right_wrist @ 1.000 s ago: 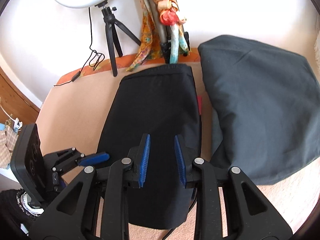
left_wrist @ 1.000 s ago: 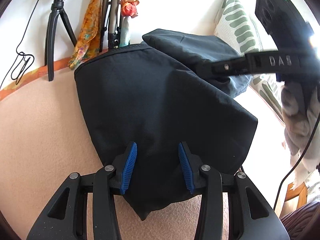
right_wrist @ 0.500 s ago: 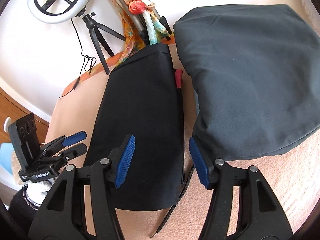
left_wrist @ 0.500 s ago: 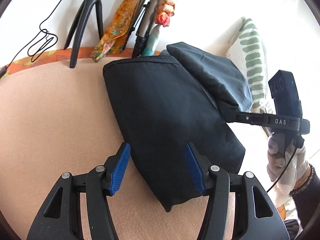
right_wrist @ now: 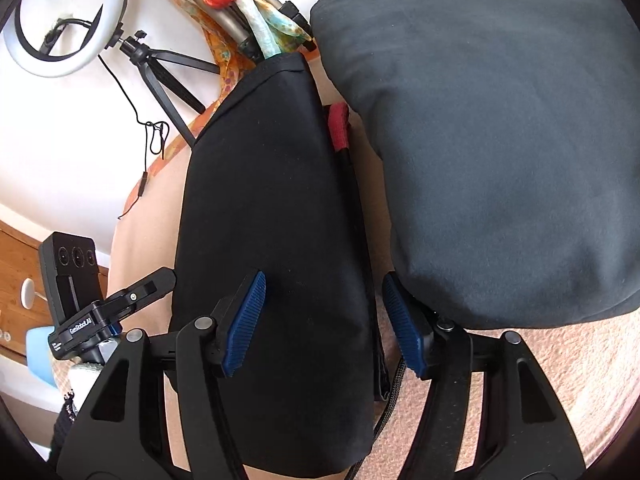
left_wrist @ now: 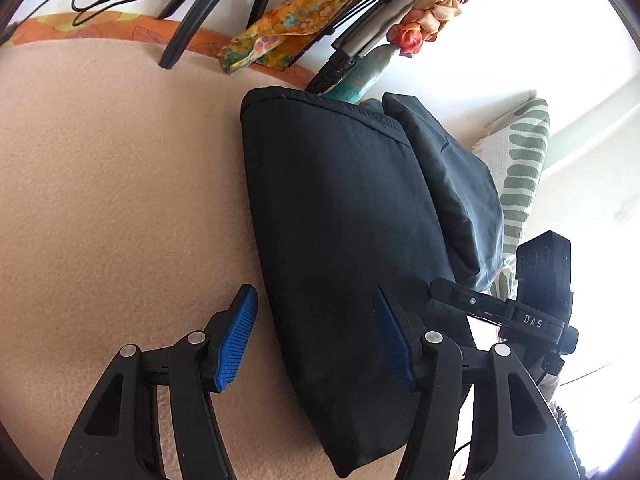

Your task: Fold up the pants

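The black pants lie folded in a long narrow stack on the peach bed cover, waistband at the far end. They also show in the right wrist view, with a red tag and a black drawstring at their right edge. My left gripper is open and empty, straddling the near left edge of the pants. My right gripper is open and empty, low over the near right part of the pants. The other gripper shows at each view's side, the right one and the left one.
A folded dark grey garment lies right of the pants. A ring light on a tripod, coloured scarves and a cable stand at the far wall. A green-striped pillow is at the right.
Both grippers opened wider and let go of the pants. Both drew closer and lower over the folded stack, the left one shifting toward its left edge.
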Demonstrator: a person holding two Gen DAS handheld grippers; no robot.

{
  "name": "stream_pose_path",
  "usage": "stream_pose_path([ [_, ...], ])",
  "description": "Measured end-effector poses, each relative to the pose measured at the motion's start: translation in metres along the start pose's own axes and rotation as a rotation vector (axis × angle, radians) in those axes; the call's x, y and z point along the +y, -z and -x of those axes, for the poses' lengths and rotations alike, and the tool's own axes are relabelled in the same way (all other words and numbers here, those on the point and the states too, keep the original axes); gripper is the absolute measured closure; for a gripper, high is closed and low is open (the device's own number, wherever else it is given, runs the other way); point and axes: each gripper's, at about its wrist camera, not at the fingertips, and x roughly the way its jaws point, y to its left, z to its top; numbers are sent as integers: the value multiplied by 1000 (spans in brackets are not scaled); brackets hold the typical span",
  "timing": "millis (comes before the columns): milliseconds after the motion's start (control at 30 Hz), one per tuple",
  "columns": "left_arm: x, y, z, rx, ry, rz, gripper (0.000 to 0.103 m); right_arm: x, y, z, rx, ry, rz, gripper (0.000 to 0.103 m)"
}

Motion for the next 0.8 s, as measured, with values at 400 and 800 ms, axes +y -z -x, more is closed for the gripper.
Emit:
stream_pose_path([
  [400,-6,-8,-14,-15,69,-29,44,-8,5,-17,-17,-229,-63,73],
  [800,-13,-4,-3,-69,18,-54,87,25,5,7,-70,-99,54,86],
])
